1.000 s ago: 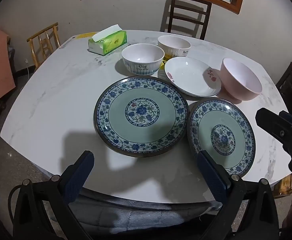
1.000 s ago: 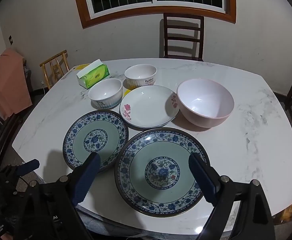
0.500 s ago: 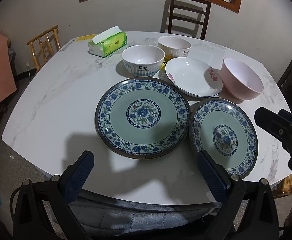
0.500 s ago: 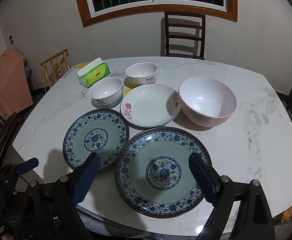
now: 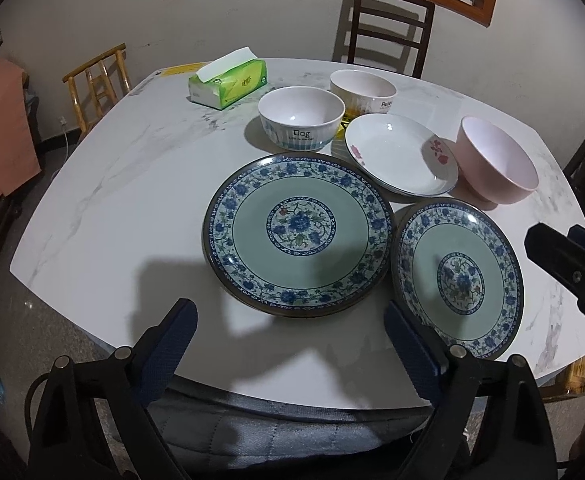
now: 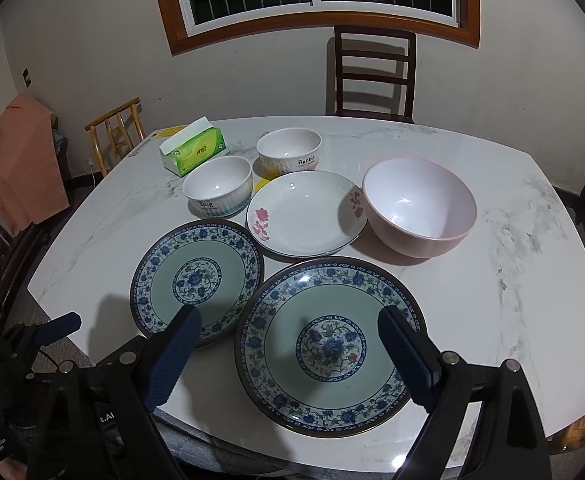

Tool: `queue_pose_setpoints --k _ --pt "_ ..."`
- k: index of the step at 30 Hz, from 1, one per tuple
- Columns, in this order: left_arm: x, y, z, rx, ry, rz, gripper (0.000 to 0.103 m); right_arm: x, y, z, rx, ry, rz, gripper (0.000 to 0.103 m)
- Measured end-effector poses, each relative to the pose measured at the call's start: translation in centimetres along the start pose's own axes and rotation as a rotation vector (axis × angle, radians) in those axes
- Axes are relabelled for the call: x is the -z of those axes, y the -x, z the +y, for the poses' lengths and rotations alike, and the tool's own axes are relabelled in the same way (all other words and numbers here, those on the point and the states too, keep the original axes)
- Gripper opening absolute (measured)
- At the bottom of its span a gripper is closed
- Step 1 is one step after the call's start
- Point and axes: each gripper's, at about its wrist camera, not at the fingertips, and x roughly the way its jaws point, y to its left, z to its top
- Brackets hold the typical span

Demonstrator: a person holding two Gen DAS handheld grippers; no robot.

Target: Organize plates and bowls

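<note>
1. Left tool (image 5: 288,328): jaws wide, empty, at the bench (image 5: 124,208) edge
2. Right tool (image 6: 288,336): jaws wide, empty
3. Two blue-patterned plates (image 5: 298,234) (image 5: 458,278): side by side on the bench, likely stiff, glazed, slippery, breakable; best pinched at the rim
4. Bowls (image 6: 418,206) behind: rim grip

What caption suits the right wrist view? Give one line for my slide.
Open right gripper hovers over a blue floral plate among bowls on a marble table.

black hand-held gripper (image 5: 288,322) frames, silver screws, textured navy-blue finger pads (image 6: 174,354)
</note>
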Motion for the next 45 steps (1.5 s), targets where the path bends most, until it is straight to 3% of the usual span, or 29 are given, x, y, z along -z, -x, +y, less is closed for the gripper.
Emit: queue_pose_setpoints --k 45 --pt "-0.15 -0.06 0.00 -0.008 0.004 0.001 0.092 0.35 0.15 0.66 -0.025 0.003 0.006 0.092"
